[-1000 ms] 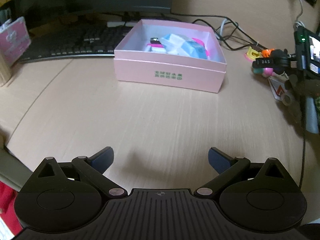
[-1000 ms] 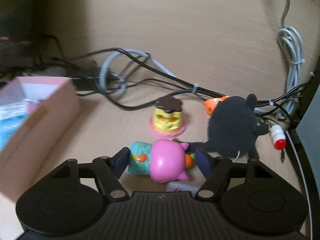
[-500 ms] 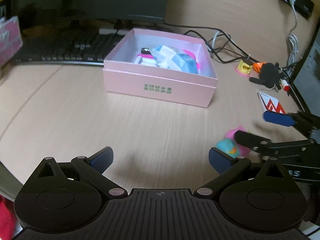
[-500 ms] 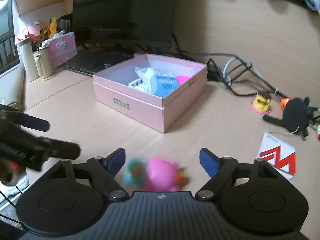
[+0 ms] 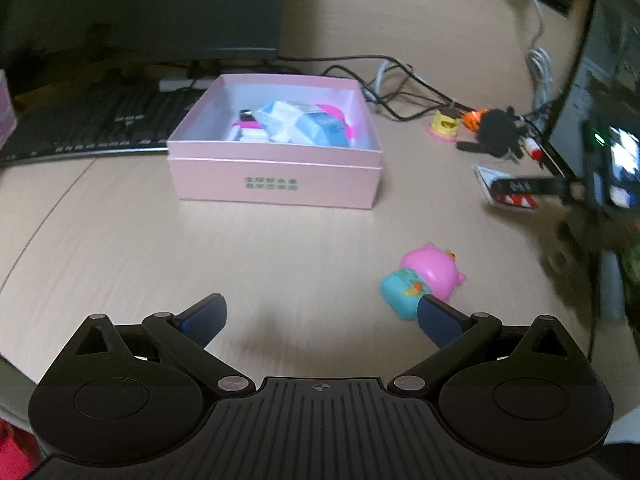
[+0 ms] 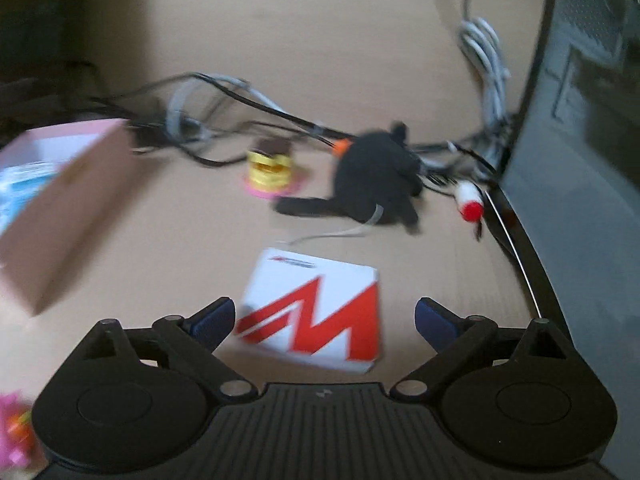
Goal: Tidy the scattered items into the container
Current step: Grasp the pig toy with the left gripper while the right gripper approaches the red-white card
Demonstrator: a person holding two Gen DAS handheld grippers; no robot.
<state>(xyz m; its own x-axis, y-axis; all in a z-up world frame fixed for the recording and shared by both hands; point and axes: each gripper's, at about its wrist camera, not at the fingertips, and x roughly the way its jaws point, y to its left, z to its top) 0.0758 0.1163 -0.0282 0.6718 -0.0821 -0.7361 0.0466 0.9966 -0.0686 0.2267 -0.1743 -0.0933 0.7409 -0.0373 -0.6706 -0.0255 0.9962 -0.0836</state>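
Both tongs stood apart, empty: right gripper (image 6: 322,320) had just widened over the card (image 6: 316,316); toy (image 5: 424,280) lay short of the box (image 5: 276,184), apparently for the left gripper (image 5: 320,316).

Pale wooden desk (image 5: 120,240), pink box (image 5: 276,184) mid-desk, keyboard (image 5: 100,124) left of it, pig toy (image 5: 428,276), red-white card (image 6: 316,312), black plush (image 6: 376,180) to its right.

Dim warm light, blur on the right

Soft indoor light leaves the monitor (image 5: 160,4) corner dark. Fisheye bending curves the desk (image 5: 280,248) edges. The right wrist view is motion-smeared, worst on the pink box (image 6: 60,208).
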